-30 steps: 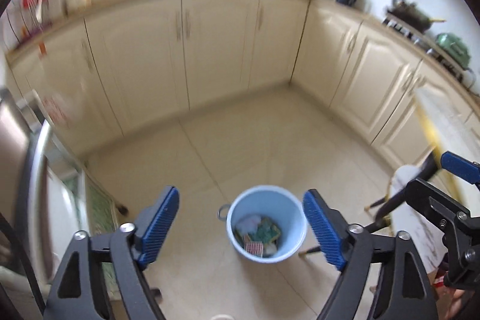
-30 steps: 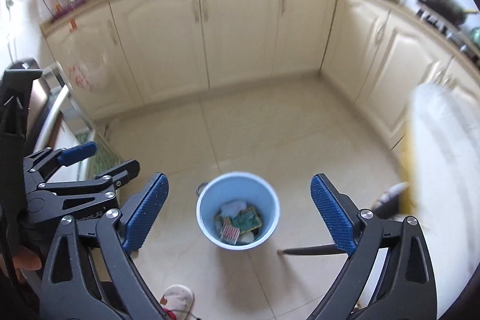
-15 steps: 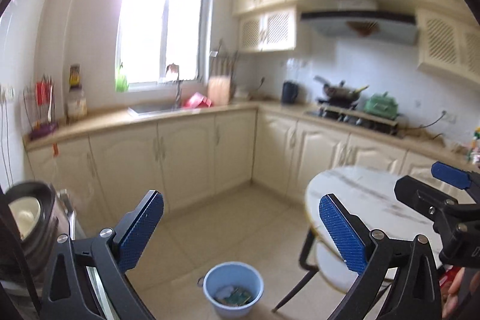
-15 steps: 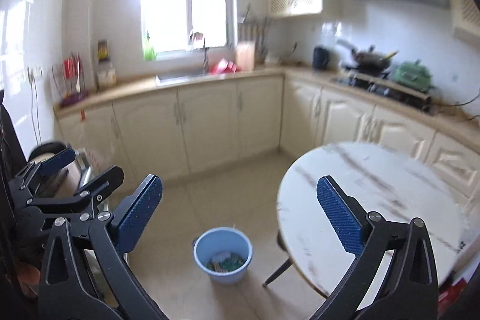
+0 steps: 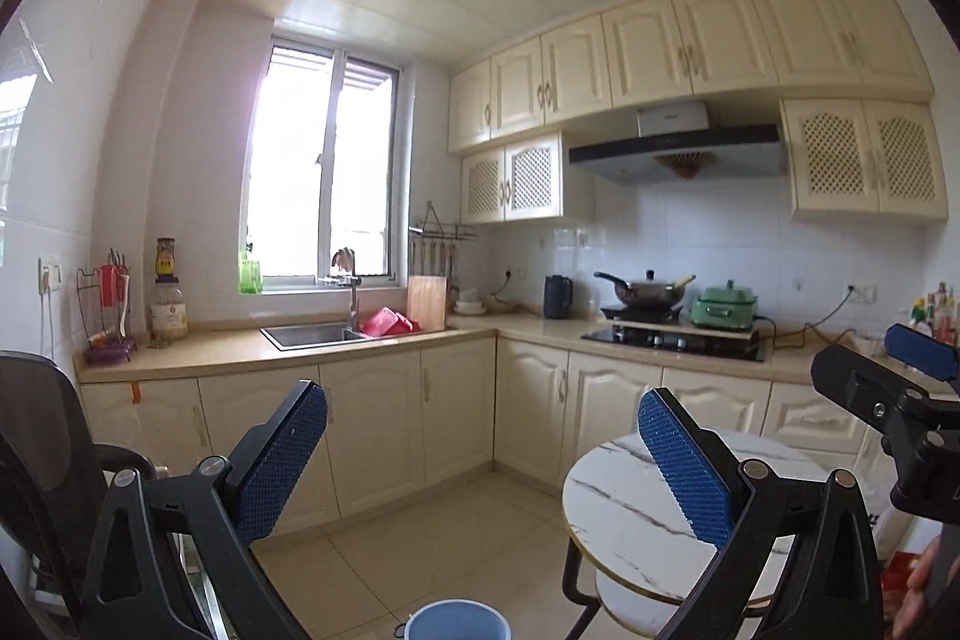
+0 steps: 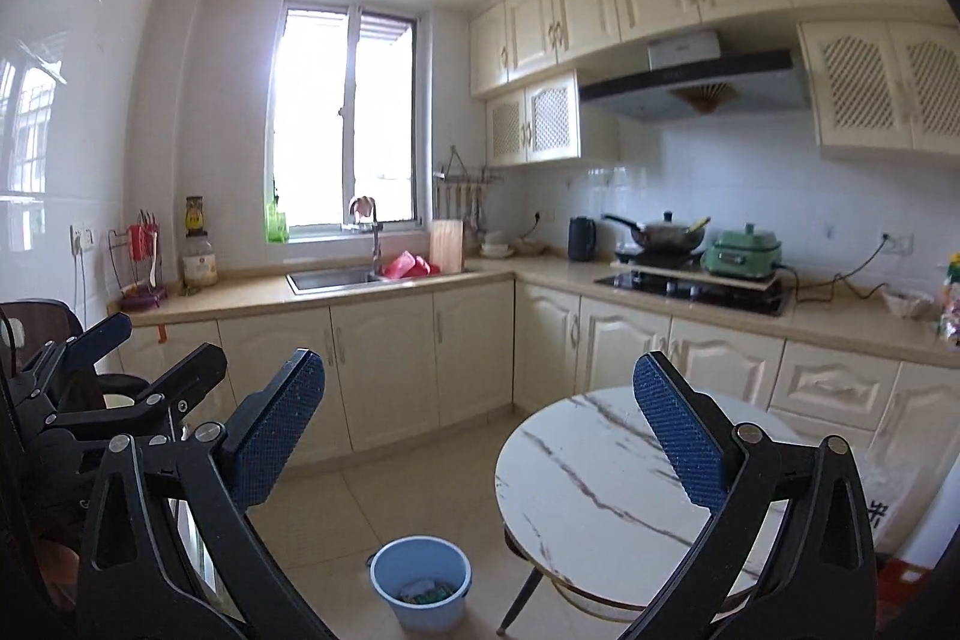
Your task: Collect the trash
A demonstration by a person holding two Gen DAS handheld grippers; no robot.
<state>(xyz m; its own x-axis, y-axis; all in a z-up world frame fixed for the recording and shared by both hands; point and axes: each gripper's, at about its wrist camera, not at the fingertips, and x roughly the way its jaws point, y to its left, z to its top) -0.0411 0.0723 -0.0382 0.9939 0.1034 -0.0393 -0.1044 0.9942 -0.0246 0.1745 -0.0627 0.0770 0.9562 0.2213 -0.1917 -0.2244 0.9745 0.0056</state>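
- Blue bucket (image 6: 420, 583) sits on the floor just beside the round table (image 6: 600, 490), trash inside.
- Left gripper (image 5: 483, 466) and right gripper (image 6: 480, 430) hang empty above it, jaws wide apart, likely scanning for more.

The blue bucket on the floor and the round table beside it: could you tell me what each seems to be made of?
Blue bucket: probably plastic; smooth, uniformly coloured matte wall. Round table: white top with grey veins, glossy, so marble or an imitation; thin dark legs, likely metal.
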